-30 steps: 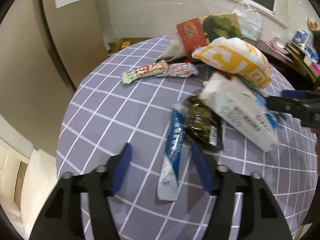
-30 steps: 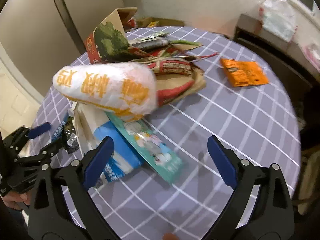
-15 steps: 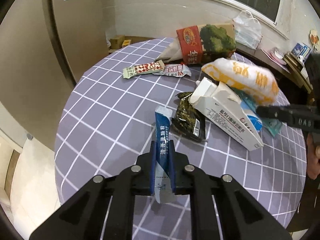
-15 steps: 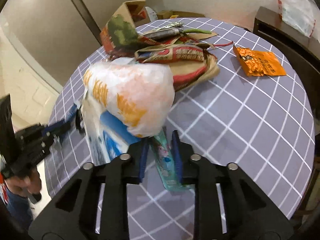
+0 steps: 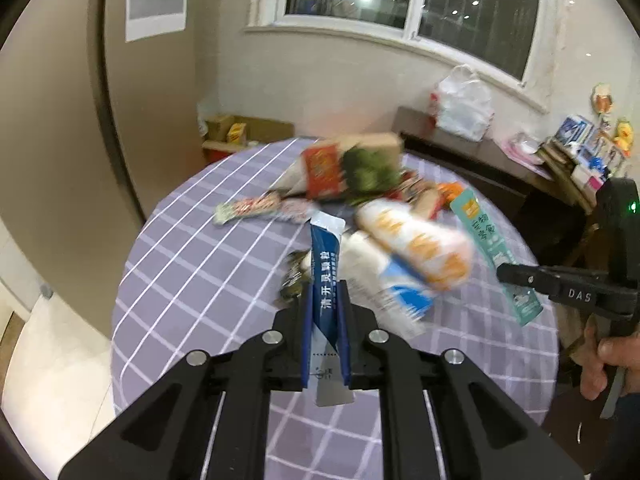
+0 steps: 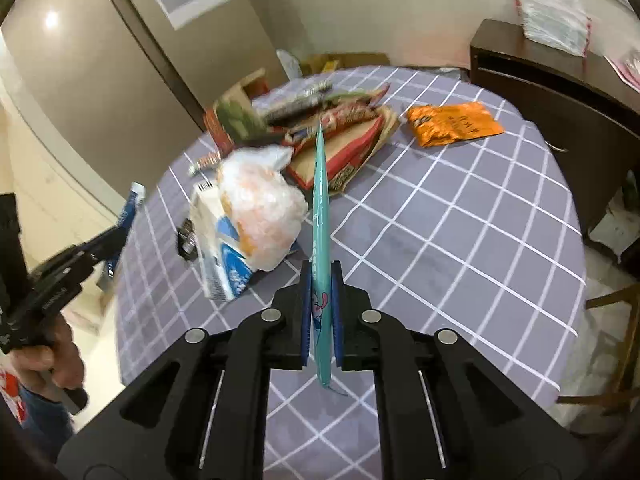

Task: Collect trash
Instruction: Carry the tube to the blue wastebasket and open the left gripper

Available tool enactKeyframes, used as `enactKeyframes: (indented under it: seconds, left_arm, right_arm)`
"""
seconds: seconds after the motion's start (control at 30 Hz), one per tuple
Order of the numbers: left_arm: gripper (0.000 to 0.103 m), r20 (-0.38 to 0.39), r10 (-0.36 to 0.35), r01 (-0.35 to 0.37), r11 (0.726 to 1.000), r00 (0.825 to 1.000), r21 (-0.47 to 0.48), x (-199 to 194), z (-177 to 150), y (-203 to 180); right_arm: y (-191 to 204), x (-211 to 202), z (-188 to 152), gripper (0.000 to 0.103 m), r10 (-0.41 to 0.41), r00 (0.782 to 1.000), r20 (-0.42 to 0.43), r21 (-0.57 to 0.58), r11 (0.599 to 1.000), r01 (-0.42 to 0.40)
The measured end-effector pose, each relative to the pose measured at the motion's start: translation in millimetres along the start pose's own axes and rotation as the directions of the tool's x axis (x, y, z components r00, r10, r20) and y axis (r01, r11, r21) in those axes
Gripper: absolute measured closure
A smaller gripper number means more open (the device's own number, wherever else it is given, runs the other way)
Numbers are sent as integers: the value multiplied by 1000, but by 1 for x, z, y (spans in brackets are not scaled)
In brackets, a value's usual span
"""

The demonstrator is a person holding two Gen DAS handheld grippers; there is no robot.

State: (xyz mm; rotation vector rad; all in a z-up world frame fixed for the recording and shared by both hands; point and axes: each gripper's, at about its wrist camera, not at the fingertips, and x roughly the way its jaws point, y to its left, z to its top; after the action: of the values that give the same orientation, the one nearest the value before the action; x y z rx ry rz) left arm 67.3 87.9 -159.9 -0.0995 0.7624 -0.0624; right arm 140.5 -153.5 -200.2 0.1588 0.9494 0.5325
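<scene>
My left gripper [image 5: 326,292] is shut on a long blue wrapper [image 5: 325,256], which stands up between the pads, off the table. In the right wrist view the same left gripper [image 6: 116,236] shows at the left edge with the blue wrapper [image 6: 132,204] in it. My right gripper [image 6: 321,276] grips a flat teal packet [image 6: 320,200] edge-on, its jaws closing tight on it. From the left wrist view the right gripper [image 5: 520,280] holds the teal packet [image 5: 484,236] above the table's right side. More trash lies on the round checked table [image 5: 192,264].
A white-and-orange bag [image 6: 260,208] rests on a white-and-blue carton [image 6: 220,248]. A dark wrapper [image 5: 294,280], a red-and-green box [image 5: 348,168] and candy wrappers [image 5: 248,206] lie beyond. An orange packet [image 6: 452,124] lies far right. A dark cabinet [image 6: 560,92] stands behind the table.
Both grippers went from open to shut, the left on the blue wrapper, the right on the teal packet pulled from under the bag. Both have lifted their pieces off the table.
</scene>
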Motion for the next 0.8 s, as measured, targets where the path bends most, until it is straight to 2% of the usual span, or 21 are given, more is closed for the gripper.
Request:
enactKeyframes:
  seconds: [0.1,0.23,0.37,0.47,0.63,0.8]
  left_arm:
    - [93,35,-28,28,999,999,16,-7,9,-18]
    - [93,64,-67,64,996,996,55,-7,24,-50]
    - [93,68,-134,124,984,989,128,2,39,-99]
    - [93,35,-198,188,965,980,183,19,46,-143]
    - [93,-74,-304,313,909,950,275,58,42,-230]
    - [92,-204,-342,396,842,917,366,105,19,-316]
  right_arm:
    - [-9,-22,1,94,28,998,56,32,999,-30]
    - [-25,-46,6,94,13,993,119,68,997,-22]
    - [-59,-81,1,94,-27,982,187,138,990,1]
    - [-98,-100,-5,94,-87,971,221,224,974,36]
    - [-174,-124,-36,94,-201,956,212,393,913,105]
    - [-252,-123,-83,94,-290,949,122,563,808,174]
